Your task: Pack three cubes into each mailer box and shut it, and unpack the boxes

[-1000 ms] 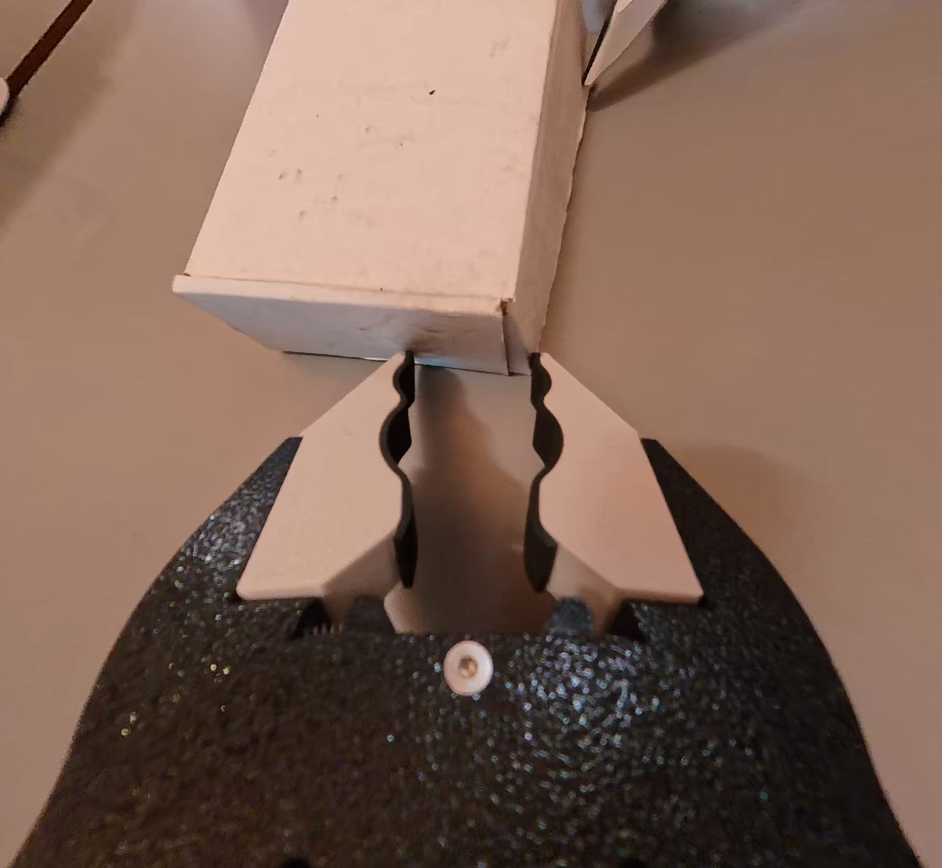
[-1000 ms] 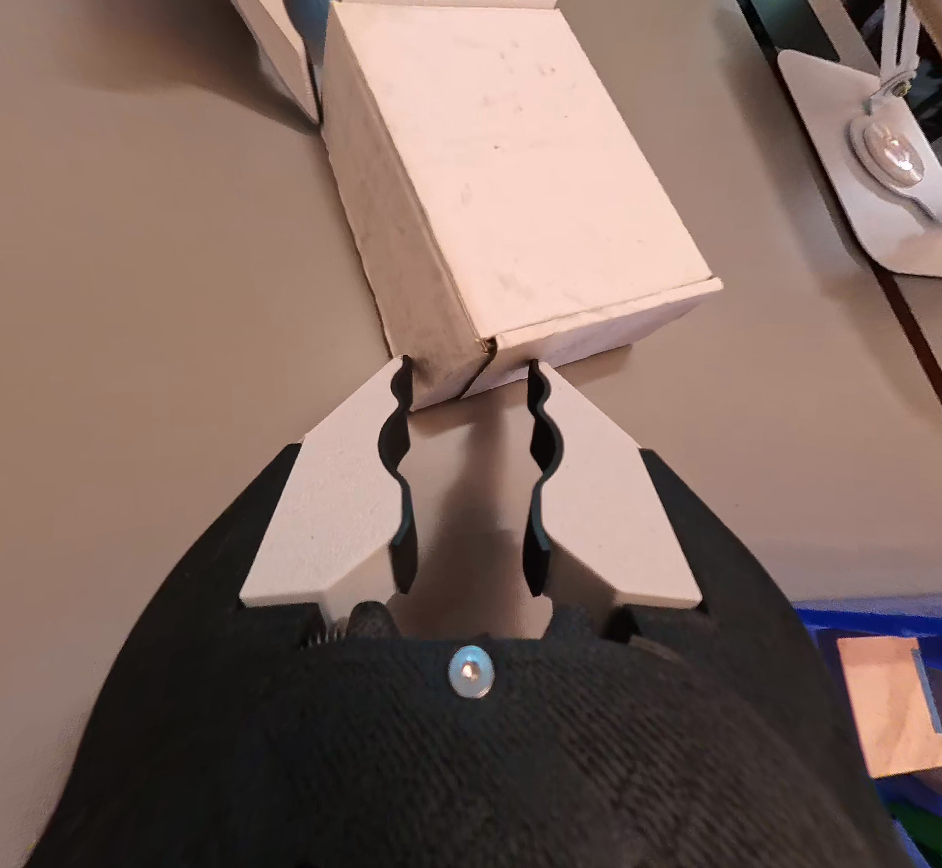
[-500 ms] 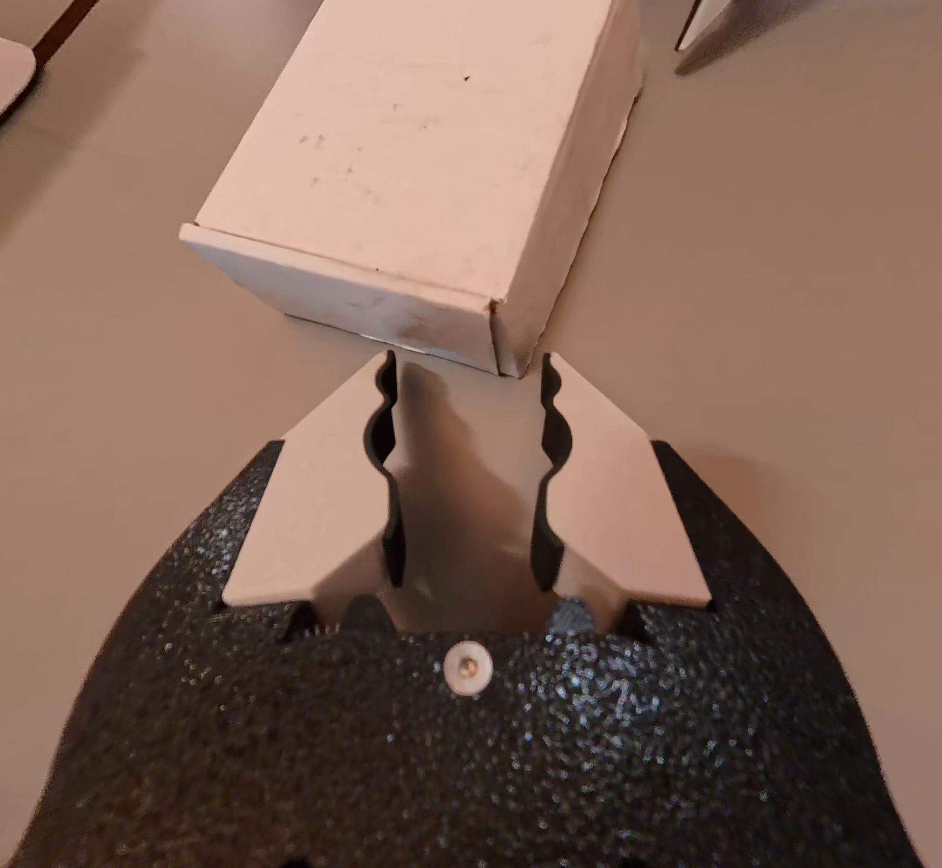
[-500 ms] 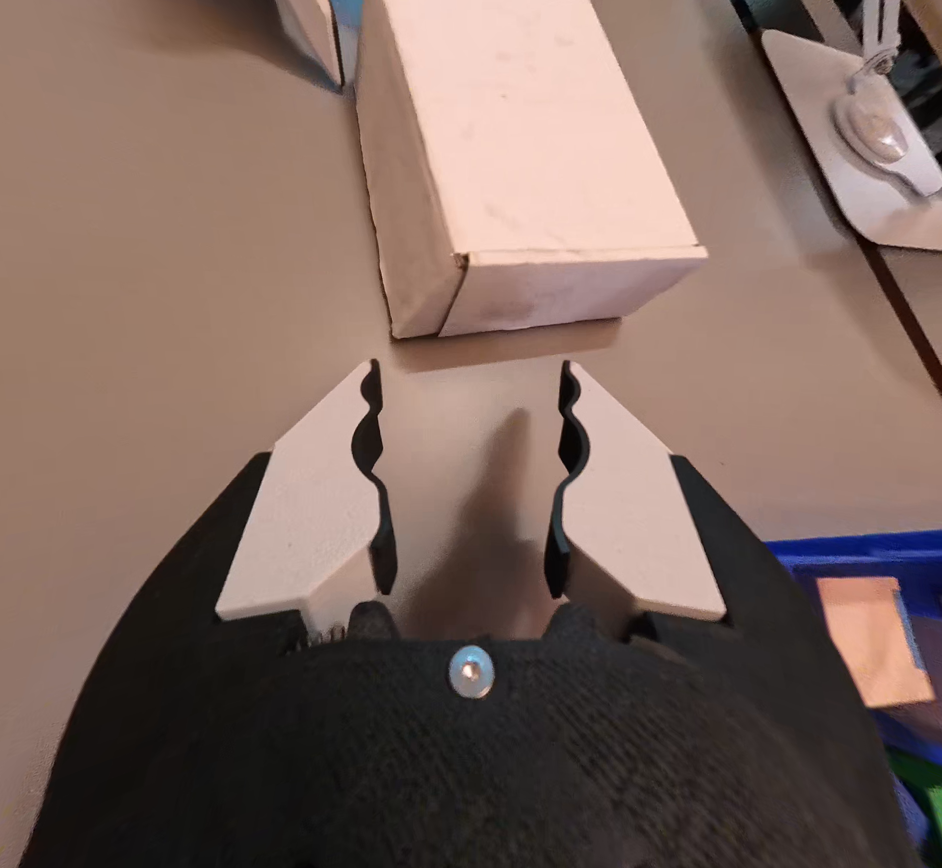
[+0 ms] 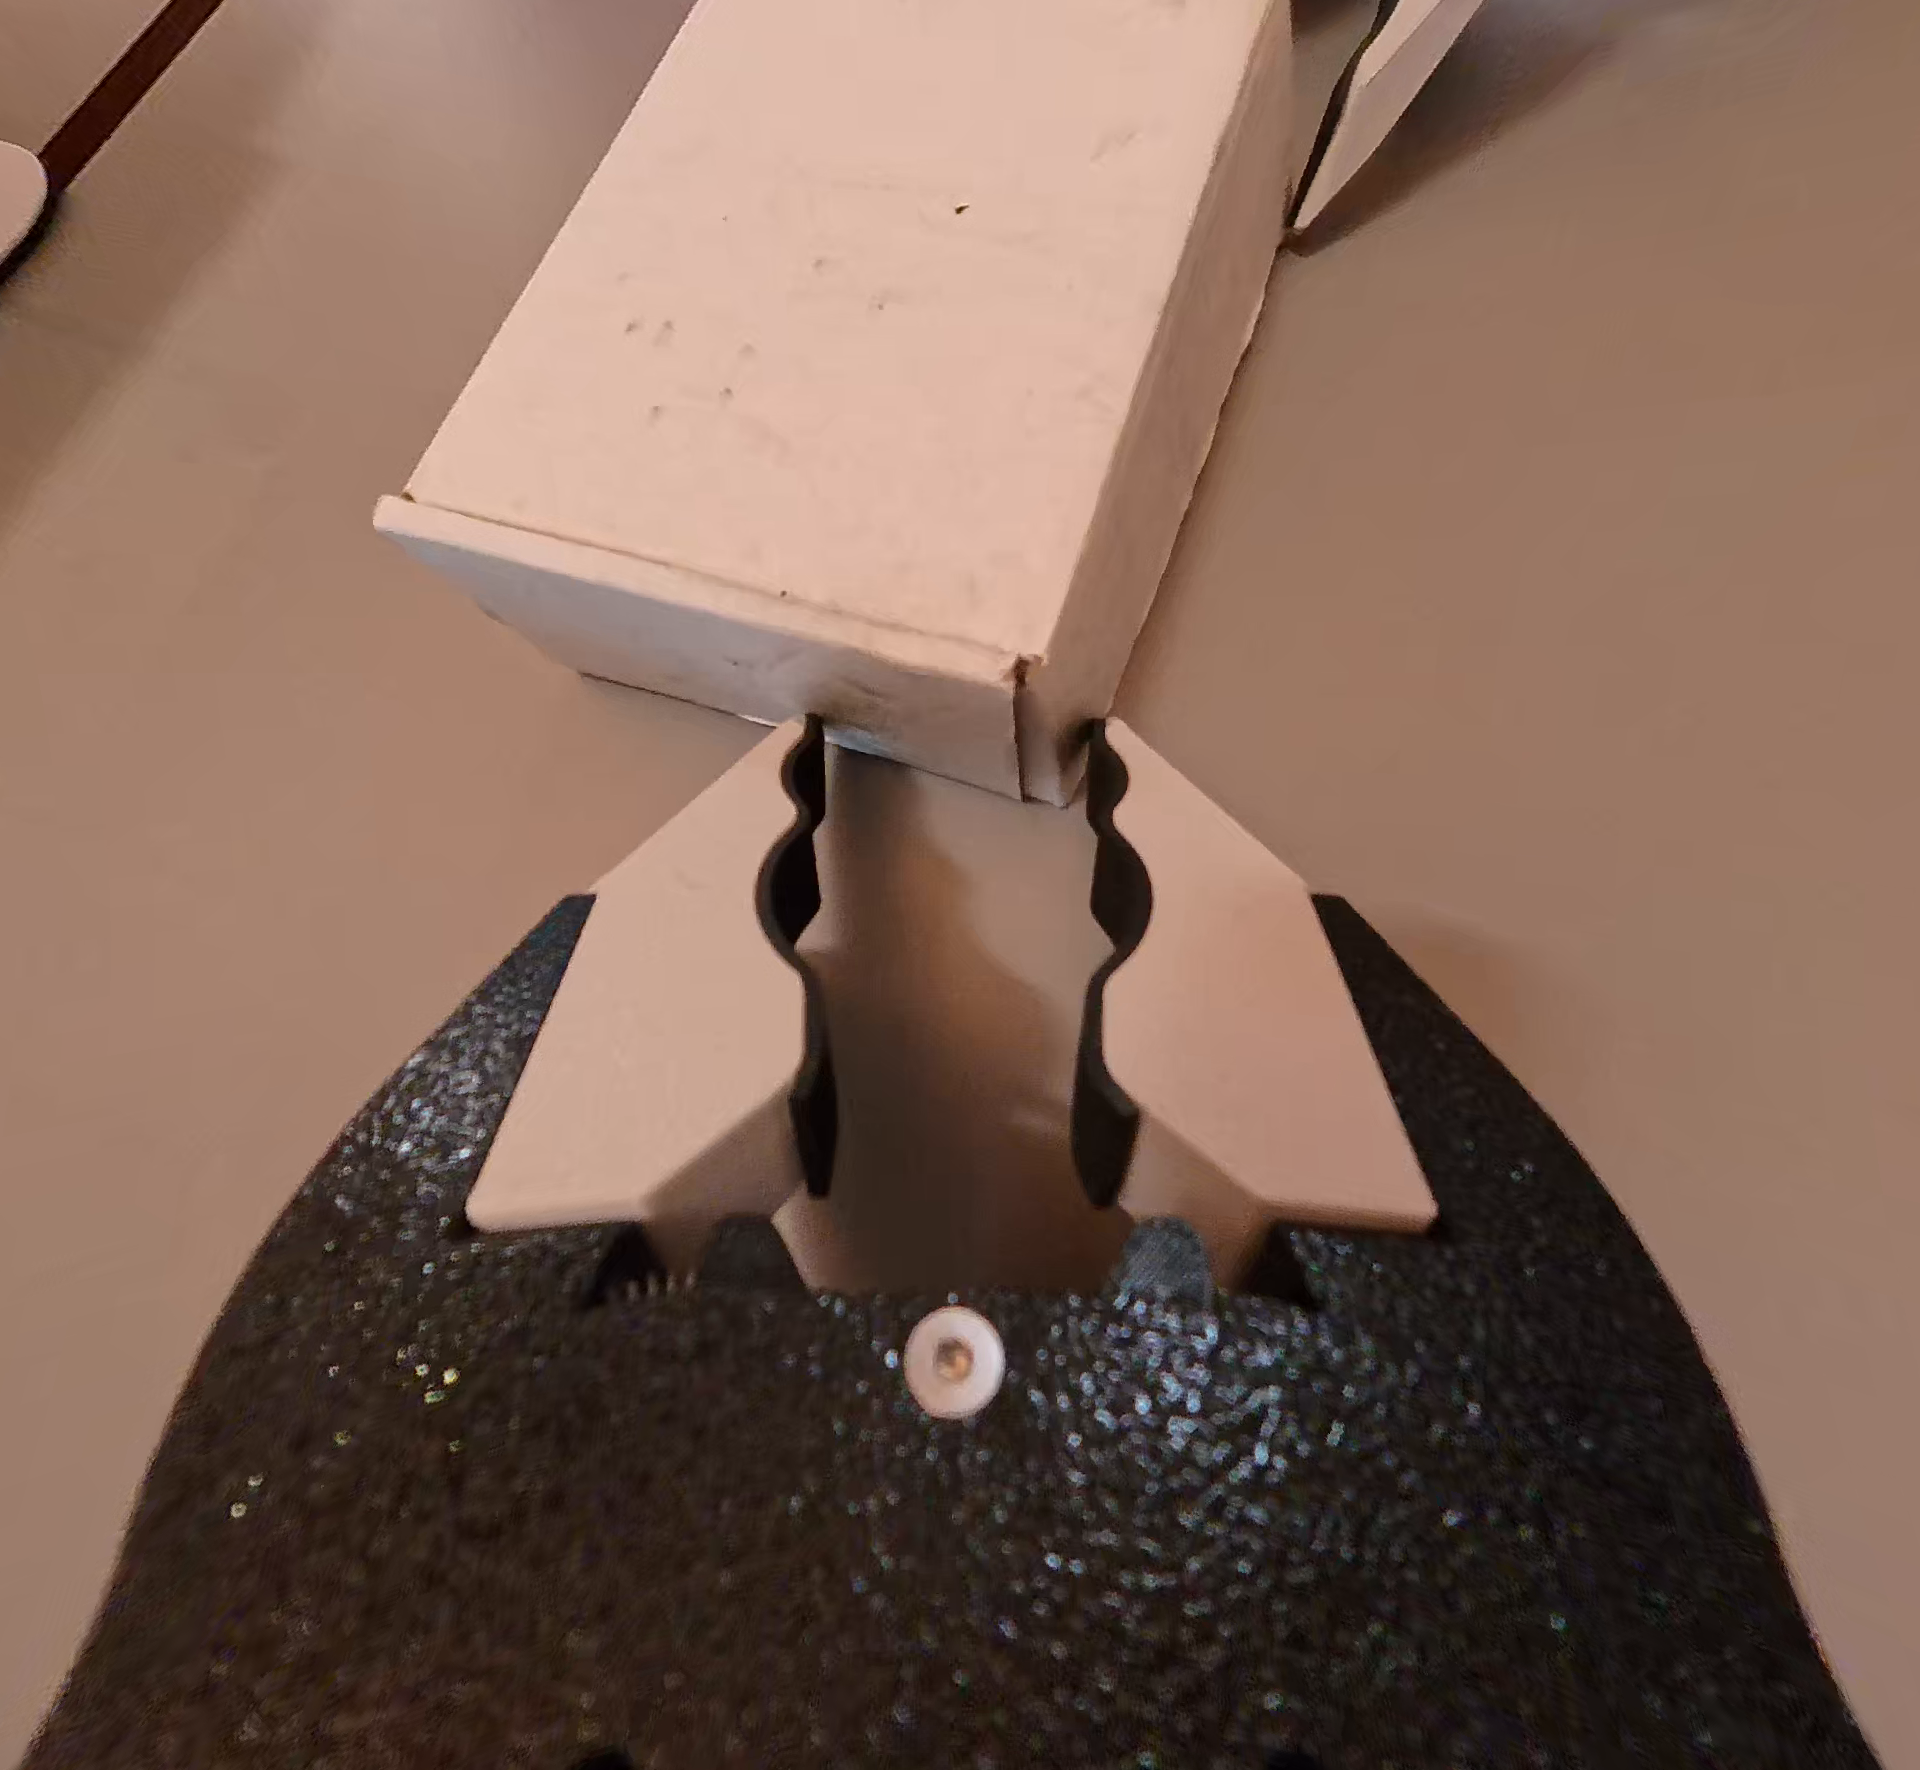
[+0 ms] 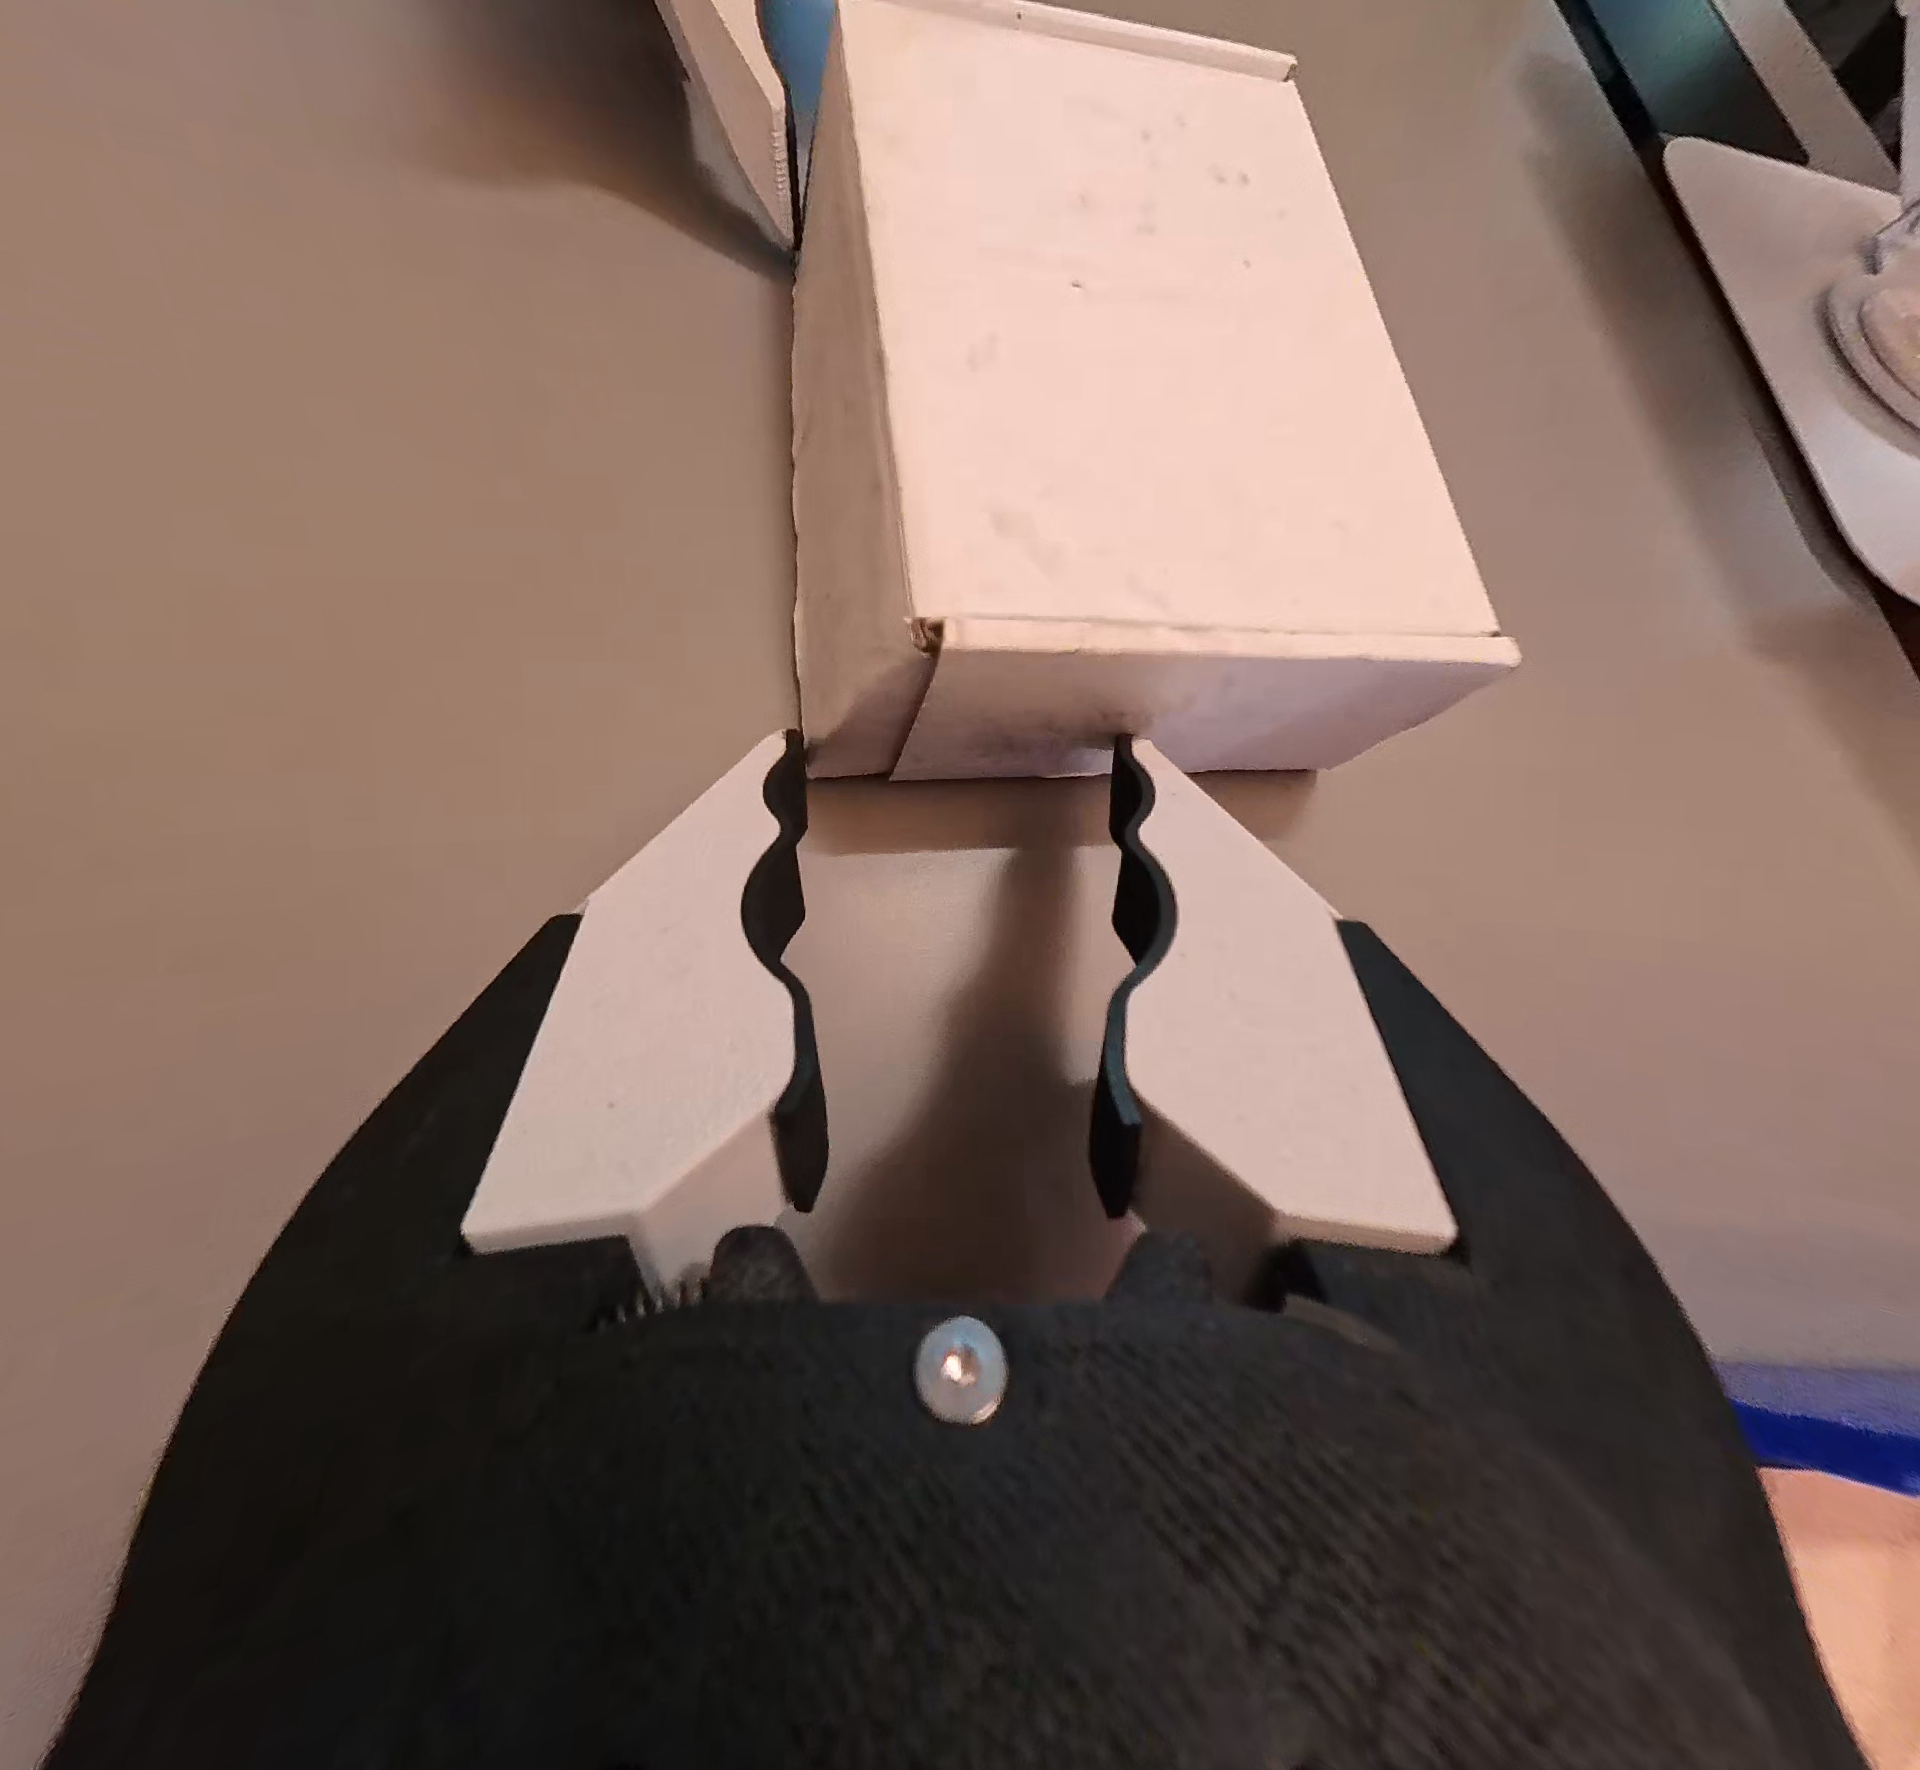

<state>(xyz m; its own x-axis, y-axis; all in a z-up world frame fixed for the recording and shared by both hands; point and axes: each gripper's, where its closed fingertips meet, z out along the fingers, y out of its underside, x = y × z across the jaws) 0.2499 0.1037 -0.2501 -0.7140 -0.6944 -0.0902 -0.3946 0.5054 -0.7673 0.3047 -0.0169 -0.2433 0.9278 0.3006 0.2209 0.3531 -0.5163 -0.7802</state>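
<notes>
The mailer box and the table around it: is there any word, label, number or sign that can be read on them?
None. The white mailer box shows only small smudges and specks, no print. The tan table is plain in both views.

Mailer box (image 5: 862, 349) shut, contents hidden. Blue bin (image 6: 1829, 1419) cropped at lower right edge. Stand base (image 6: 1787, 349) cropped at right edge.

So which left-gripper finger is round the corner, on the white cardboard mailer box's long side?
The left gripper's right-hand finger: its tip sits beside the white cardboard mailer box's long side wall; the other finger's tip faces the short front face.
</notes>
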